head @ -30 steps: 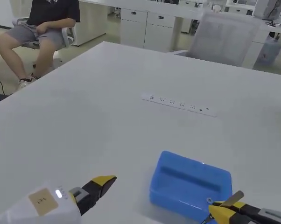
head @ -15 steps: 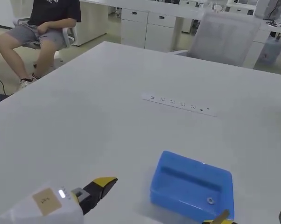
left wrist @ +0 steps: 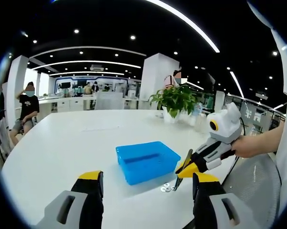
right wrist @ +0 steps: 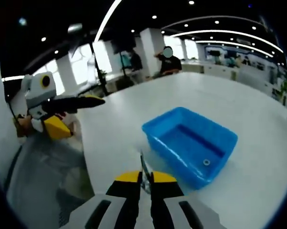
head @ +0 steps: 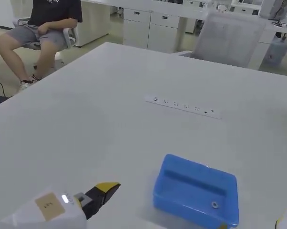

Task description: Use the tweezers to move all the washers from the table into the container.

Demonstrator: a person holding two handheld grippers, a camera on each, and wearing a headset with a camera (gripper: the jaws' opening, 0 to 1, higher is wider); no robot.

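Observation:
A blue container [head: 196, 188] sits on the white table [head: 86, 119] with one washer [head: 214, 205] lying inside it; the washer [right wrist: 206, 162] also shows in the right gripper view. Small washers [left wrist: 166, 187] lie on the table just past the container's [left wrist: 146, 160] near corner. My right gripper [right wrist: 143, 177] is shut on the thin tweezers [right wrist: 143, 164], whose tip [left wrist: 178, 177] hovers close to those washers. My left gripper [left wrist: 146, 183] stands open and holds nothing, left of the container [right wrist: 191, 143]; its yellow tip [head: 107, 188] is at the bottom left.
A white power strip [head: 184, 106] lies across the table's middle. A grey chair [head: 229, 38] stands at the far edge and a person [head: 43, 24] sits at far left. A potted plant [left wrist: 174, 100] stands beyond the container.
The tweezers let the washer go into the container. My right gripper then drew back toward the near edge, nearly leaving the head view. The left gripper barely moved.

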